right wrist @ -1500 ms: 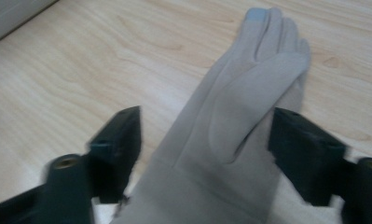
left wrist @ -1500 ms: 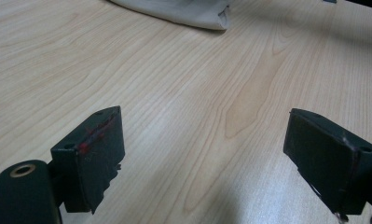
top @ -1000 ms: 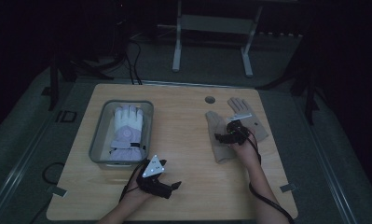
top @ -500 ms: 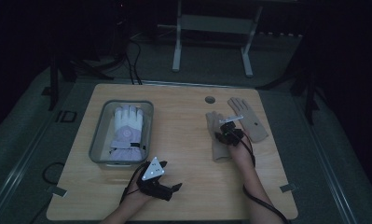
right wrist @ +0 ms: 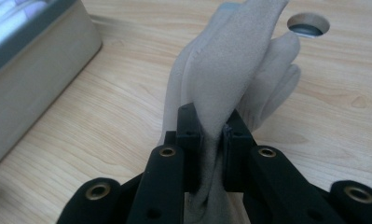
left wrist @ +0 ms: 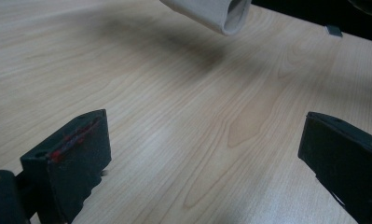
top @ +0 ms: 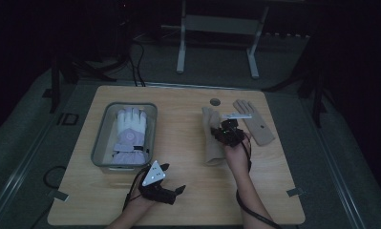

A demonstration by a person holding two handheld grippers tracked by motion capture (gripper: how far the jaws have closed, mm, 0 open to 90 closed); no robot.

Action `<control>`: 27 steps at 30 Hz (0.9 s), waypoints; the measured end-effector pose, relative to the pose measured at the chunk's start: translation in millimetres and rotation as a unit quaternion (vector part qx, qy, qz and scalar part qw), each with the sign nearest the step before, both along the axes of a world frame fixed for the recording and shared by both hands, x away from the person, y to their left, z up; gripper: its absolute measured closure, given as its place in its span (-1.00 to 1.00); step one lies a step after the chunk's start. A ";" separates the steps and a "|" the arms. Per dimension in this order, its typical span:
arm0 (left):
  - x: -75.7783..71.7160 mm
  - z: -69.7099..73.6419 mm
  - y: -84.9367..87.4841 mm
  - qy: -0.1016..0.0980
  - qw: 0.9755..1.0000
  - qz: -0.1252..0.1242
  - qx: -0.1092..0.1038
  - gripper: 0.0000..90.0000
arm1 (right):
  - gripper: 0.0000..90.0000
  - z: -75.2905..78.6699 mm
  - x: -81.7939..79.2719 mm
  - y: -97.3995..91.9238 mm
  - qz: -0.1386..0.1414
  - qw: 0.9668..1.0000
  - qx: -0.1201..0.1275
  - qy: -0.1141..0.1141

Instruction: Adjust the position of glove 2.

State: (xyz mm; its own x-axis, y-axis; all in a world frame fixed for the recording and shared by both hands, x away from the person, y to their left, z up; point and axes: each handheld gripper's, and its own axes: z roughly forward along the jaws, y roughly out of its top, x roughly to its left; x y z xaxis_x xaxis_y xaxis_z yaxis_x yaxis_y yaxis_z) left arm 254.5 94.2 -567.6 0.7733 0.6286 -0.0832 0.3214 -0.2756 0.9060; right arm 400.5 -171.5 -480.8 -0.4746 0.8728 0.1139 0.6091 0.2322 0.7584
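The beige glove (top: 212,138) lies on the desk (top: 188,191) right of centre, its cuff toward the person and its finger end toward the round hole (top: 215,102) in the desk top. The right gripper (top: 226,131) has just been closing and now pinches a fold of this glove between its black fingers (right wrist: 189,128), the cloth rising out of the grip in the right gripper view. A second beige glove (top: 255,124) lies flat just to its right. On the left of the desk a grey bin (top: 100,143) holds a white and lilac glove (top: 128,133). The left gripper (top: 171,183) rests near the front edge with its fingers (left wrist: 76,154) spread wide and nothing between them, bare wood under them
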 end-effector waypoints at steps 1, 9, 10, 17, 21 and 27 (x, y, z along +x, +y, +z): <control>0.0 0.0 0.0 0.000 1.000 0.000 0.000 -0.94 | 0.80 0.2 -2.3 3.3 0.001 1.000 0.006 0.002; -1.1 -0.4 1.3 -0.006 1.000 -0.001 -0.002 -0.94 | 0.80 -18.1 -10.6 27.5 -0.001 0.999 0.024 0.026; -1.2 -0.4 1.3 -0.006 1.000 0.000 -0.004 -0.94 | 0.80 -20.7 -11.0 29.8 -0.001 0.999 0.023 0.027; -1.2 -1.1 2.1 -0.008 1.000 -0.001 -0.004 -0.94 | 0.79 -45.3 -11.3 42.7 -0.006 0.999 0.007 0.041; -1.5 -1.7 1.7 -0.017 1.000 -0.001 -0.002 -0.94 | 0.76 -57.0 -10.0 42.8 -0.015 0.999 -0.003 0.048; -0.5 -2.0 2.3 -0.012 1.000 -0.003 -0.001 -0.94 | 0.53 -72.7 -8.2 38.0 -0.012 0.998 -0.012 0.061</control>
State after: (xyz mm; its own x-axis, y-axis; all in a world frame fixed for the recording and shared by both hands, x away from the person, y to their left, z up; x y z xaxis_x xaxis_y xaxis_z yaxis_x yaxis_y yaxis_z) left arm 254.0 96.5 -569.5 0.7786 0.6241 -0.0661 0.2987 -0.2760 0.9136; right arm 392.3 -133.5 -553.5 -0.4375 0.8868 0.1492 0.7023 0.2333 0.6725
